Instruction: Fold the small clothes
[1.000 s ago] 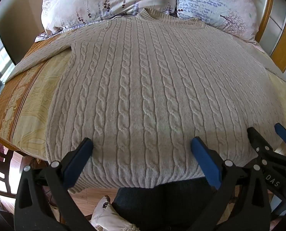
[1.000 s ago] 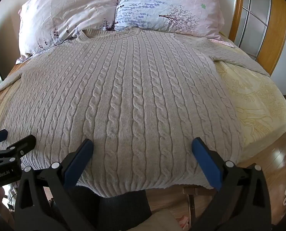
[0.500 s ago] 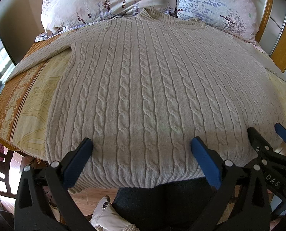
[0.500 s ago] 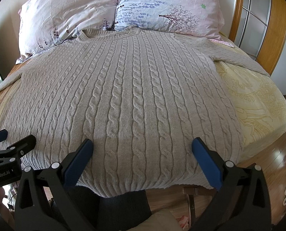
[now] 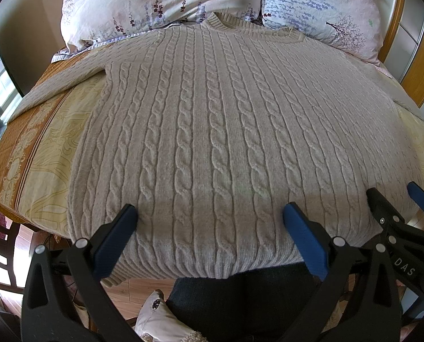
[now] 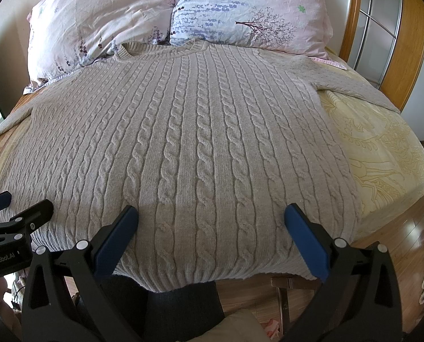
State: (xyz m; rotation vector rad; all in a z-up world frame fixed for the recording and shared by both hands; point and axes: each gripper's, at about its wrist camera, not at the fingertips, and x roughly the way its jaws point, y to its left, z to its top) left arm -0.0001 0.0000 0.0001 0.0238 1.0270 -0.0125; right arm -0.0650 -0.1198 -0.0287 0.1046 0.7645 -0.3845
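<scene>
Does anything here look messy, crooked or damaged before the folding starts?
Nothing stands out. The sweater lies flat and face up on the bed, collar against the pillows, sleeves spread to both sides, hem hanging slightly over the near edge. Both tools, left and right, are open above the hem.

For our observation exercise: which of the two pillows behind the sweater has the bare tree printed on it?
The bluish pillow on the right; the pink pillow beside it shows only flower sprigs.
</scene>
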